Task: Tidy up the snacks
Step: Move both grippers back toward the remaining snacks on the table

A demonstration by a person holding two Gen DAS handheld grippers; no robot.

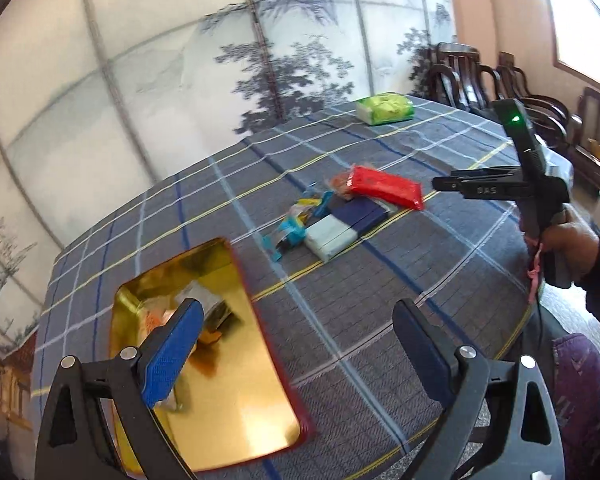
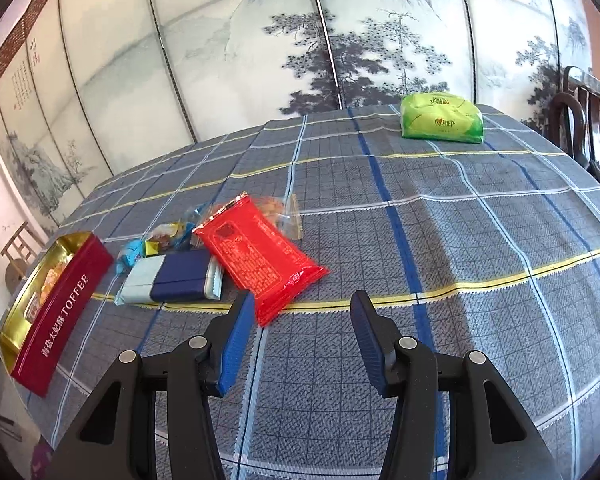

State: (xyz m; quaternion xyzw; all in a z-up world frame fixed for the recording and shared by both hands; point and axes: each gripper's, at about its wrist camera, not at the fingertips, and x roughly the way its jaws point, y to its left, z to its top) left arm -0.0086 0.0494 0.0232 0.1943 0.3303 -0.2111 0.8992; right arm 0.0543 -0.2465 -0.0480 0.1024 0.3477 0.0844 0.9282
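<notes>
The right gripper (image 2: 302, 334), jaws partly open and empty, hovers just short of the glossy red plastic snack packet (image 2: 260, 258), whose long axis runs diagonally away toward the gold-lined red toffee tin (image 2: 66, 300). The left gripper (image 1: 300, 352), wide open and empty, hangs above that tin.

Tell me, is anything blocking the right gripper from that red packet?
Nothing visible. The right gripper is open and empty, and only bare tablecloth lies between it and the red packet's near corner.
</notes>
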